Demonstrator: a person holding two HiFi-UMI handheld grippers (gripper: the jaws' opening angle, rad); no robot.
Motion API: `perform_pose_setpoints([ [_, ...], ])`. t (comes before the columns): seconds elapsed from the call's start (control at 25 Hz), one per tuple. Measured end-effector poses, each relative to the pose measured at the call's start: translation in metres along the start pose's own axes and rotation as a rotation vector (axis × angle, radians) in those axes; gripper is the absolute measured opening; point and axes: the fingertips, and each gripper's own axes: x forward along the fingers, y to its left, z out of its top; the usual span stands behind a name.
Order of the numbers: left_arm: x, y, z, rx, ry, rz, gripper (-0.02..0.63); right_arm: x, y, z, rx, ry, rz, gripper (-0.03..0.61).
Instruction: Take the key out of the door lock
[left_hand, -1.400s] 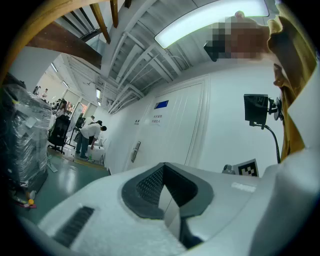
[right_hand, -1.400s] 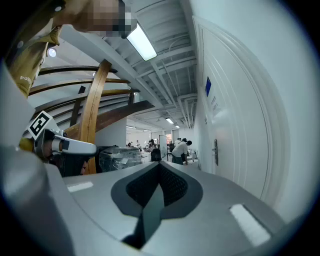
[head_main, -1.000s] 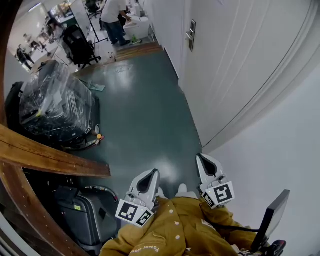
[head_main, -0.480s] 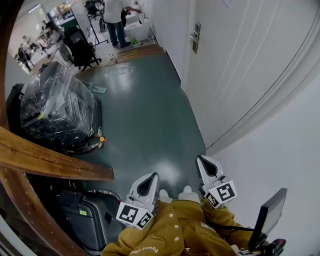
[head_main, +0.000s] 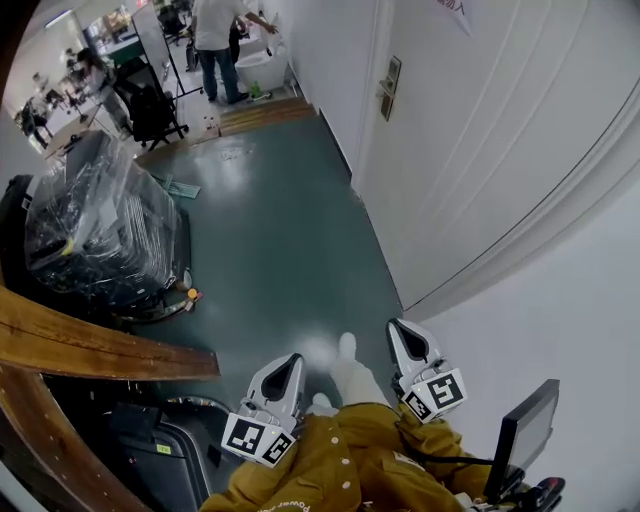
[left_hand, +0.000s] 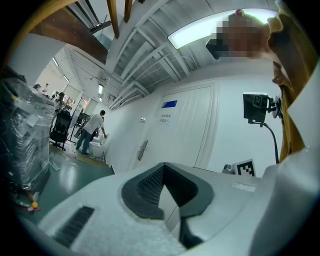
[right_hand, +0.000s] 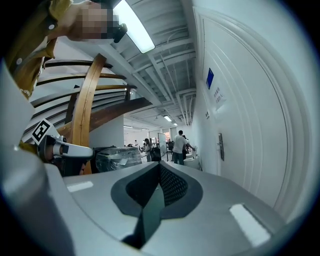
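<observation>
The white door (head_main: 480, 150) runs along the right wall, well ahead of me. Its metal lock plate with a handle (head_main: 389, 88) is small and far off, and I cannot make out a key in it. The lock plate (left_hand: 143, 149) also shows in the left gripper view, and the lock plate (right_hand: 220, 146) in the right gripper view. Both grippers are held low and close to my yellow jacket (head_main: 350, 465). My left gripper (head_main: 290, 362) and right gripper (head_main: 400, 330) are both shut with nothing between the jaws, as the left gripper (left_hand: 162, 167) and right gripper (right_hand: 159, 167) show close up.
A plastic-wrapped machine (head_main: 100, 225) stands left of the green floor (head_main: 290, 240). A wooden beam (head_main: 90, 345) and a dark suitcase (head_main: 150, 440) are at near left. A black screen on a stand (head_main: 520, 435) is at lower right. A person (head_main: 215, 40) stands at the far end.
The view has shifted forward along the corridor. The left gripper sits lower in the head view. A white shoe tip has come into sight between the two grippers.
</observation>
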Motion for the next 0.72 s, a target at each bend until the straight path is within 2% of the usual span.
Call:
perform_pose_setpoints([
  [0.12, 0.018, 0.016, 0.001, -0.018, 0.003, 0.005, 0.0, 0.019, -0.013, -0.003, -0.002, 0.007, -0.006, 0.006],
  [0.28, 0.064, 0.046, 0.006, -0.028, 0.013, 0.01, -0.001, 0.058, -0.051, -0.002, 0.012, -0.007, -0.021, 0.006],
  [0.56, 0.196, 0.091, 0.037, 0.008, 0.025, -0.023, 0.0, 0.142, -0.159, 0.023, -0.011, -0.021, -0.063, 0.006],
  [0.72, 0.25, 0.111, 0.065, 0.012, 0.018, -0.027, 0.0, 0.185, -0.196, 0.049, -0.012, -0.038, -0.055, 0.006],
])
